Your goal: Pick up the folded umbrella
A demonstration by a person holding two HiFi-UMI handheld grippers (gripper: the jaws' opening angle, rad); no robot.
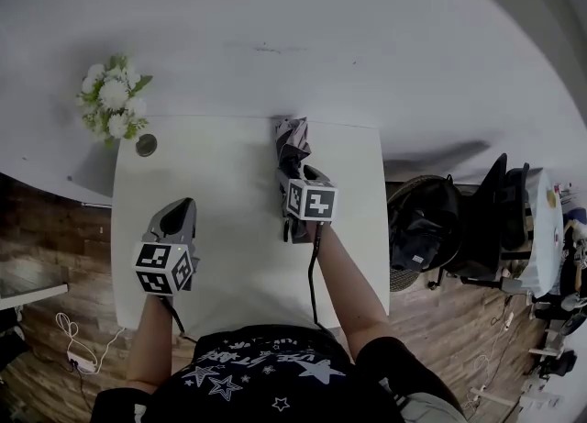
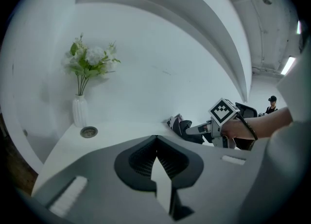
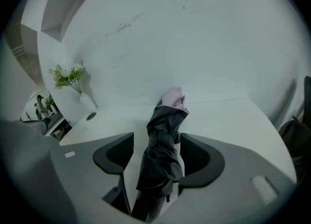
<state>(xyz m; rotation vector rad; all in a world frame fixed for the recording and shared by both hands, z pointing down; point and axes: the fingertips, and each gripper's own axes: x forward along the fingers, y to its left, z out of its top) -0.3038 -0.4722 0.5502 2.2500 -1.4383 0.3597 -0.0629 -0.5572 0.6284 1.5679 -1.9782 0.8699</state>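
Dark star-print shirt (image 1: 266,375) of one person at bottom centre, with two forearms and two tongs over one white table (image 1: 229,173). Left tongs (image 1: 186,203), lower left of frame, are closed on nothing. Right tongs (image 3: 156,143), centre, have jaws apart with the one folded umbrella (image 1: 292,137) between them, not clamped. Umbrella lies on the table at top centre, pale end toward the wall. One vase of white flowers (image 1: 112,100) upper left, one small round disc (image 1: 146,145) just beside it.
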